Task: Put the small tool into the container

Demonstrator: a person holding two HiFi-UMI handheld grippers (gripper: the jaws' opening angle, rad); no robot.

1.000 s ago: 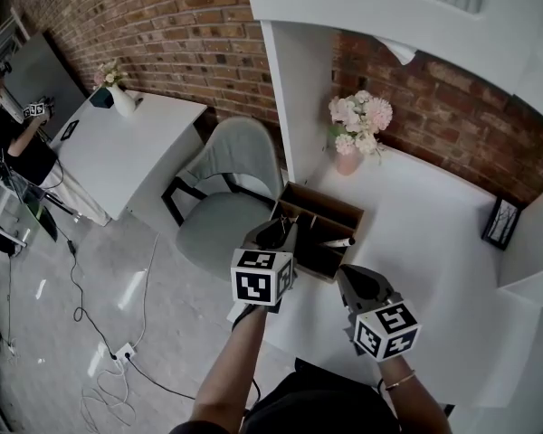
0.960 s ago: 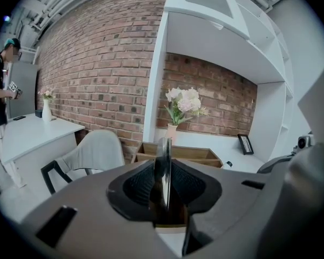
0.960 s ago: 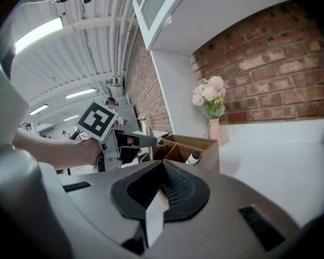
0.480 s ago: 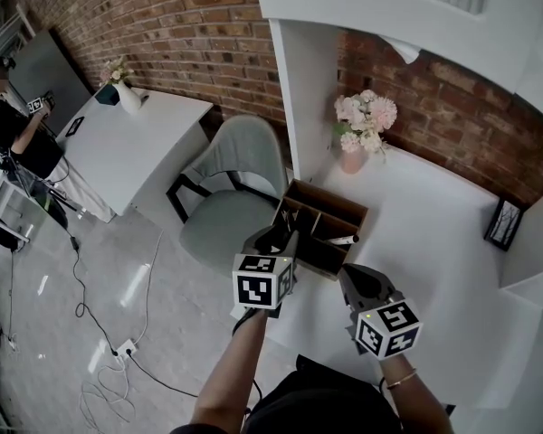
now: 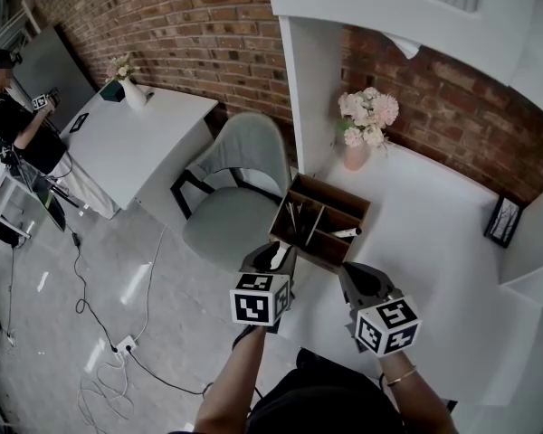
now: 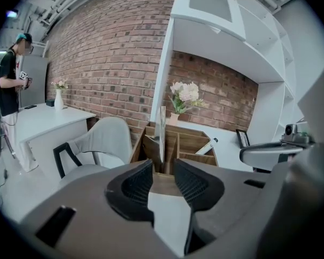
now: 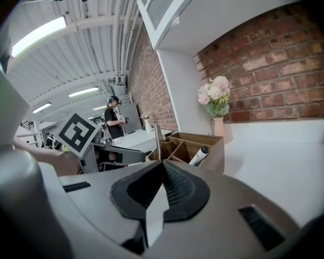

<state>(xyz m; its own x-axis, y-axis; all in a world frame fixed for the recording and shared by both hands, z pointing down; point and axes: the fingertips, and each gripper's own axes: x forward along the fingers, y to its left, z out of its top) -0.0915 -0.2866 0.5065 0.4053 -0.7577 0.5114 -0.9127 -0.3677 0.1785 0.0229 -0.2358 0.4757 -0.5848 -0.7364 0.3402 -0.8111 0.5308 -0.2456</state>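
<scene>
Now: drop judged done.
Small tool (image 6: 162,134): stood upright in the left compartment of the container (image 5: 333,194), apparently propped by its walls.
Left gripper (image 6: 163,177): jaws spread, nothing between them, held just short of the container; release seems made.
Right gripper (image 7: 162,171): jaws pressed together, empty, not needed.
Surface (image 5: 425,233): container carried.

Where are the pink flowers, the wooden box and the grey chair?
pink flowers (image 5: 368,114), head view, on the blossoms.
wooden box (image 5: 333,199), head view, on its far wall.
grey chair (image 5: 222,229), head view, on the seat.
</scene>
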